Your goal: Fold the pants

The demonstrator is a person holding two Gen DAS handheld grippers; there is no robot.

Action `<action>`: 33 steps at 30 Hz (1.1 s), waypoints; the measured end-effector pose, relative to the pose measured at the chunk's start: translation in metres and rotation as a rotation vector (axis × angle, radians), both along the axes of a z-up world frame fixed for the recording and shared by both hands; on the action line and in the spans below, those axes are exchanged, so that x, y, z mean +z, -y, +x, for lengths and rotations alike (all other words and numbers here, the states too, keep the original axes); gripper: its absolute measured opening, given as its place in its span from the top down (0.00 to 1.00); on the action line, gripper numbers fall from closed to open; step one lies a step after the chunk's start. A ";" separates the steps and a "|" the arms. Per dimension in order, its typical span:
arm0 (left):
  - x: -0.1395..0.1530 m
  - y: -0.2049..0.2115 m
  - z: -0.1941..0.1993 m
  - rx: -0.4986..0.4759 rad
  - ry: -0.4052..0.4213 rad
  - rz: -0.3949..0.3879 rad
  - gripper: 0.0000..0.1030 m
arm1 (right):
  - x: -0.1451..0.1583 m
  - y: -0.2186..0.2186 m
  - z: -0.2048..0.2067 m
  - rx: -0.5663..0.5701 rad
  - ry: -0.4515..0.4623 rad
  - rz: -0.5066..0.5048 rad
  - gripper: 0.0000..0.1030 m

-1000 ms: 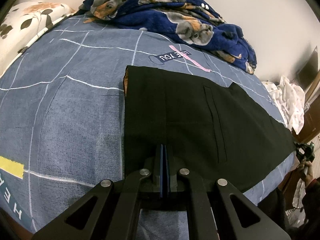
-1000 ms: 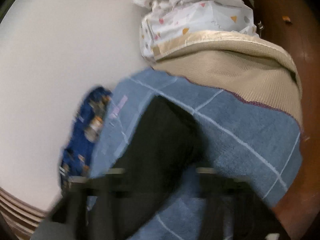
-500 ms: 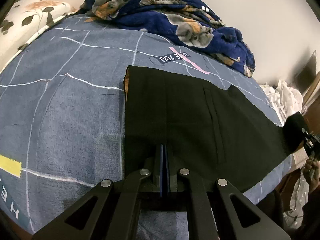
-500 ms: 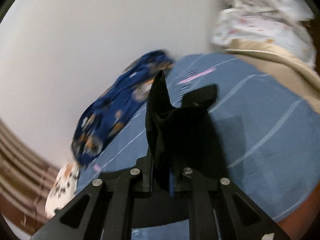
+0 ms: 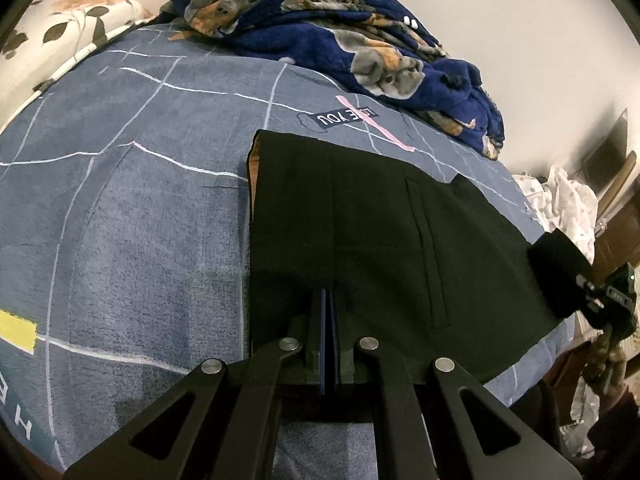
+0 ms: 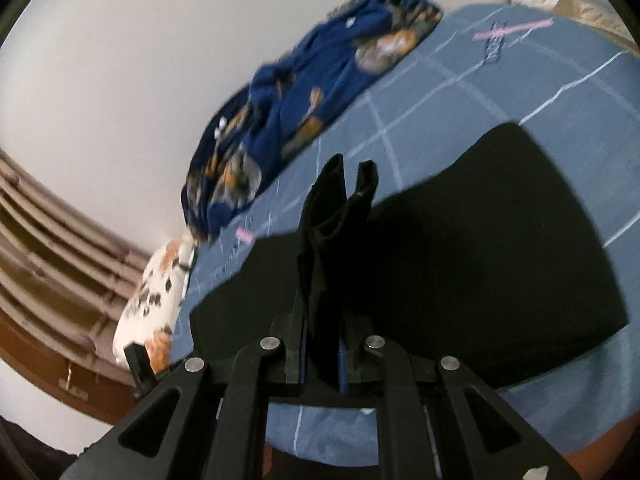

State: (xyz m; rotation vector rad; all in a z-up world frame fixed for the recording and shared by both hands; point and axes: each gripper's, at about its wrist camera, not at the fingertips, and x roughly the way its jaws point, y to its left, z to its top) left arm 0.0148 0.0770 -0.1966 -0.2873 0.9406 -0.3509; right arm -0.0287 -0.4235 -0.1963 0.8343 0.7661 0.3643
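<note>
My right gripper (image 6: pixel 322 344) is clamped on the pants (image 5: pixel 360 232) leg end, now lifted off the bed (image 5: pixel 140 200) (flat a second ago); my left gripper (image 5: pixel 328 336), pressed closed, pins the waist edge; folding over begins.
</note>
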 end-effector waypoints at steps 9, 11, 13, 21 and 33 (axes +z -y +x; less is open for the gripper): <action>-0.001 -0.002 -0.001 0.004 0.000 -0.028 0.94 | -0.008 -0.036 0.011 0.077 -0.028 -0.096 0.88; -0.001 -0.002 0.000 0.003 0.000 -0.026 0.94 | -0.008 -0.040 0.012 0.085 -0.028 -0.101 0.88; -0.002 -0.002 -0.001 0.004 0.000 -0.027 0.94 | -0.009 -0.045 0.013 0.092 -0.031 -0.119 0.87; -0.002 -0.003 -0.001 0.005 0.001 -0.029 0.94 | -0.013 -0.060 0.020 0.122 -0.043 -0.170 0.86; -0.002 -0.003 -0.001 0.004 0.002 -0.031 0.94 | -0.020 -0.077 0.023 0.175 -0.056 -0.228 0.76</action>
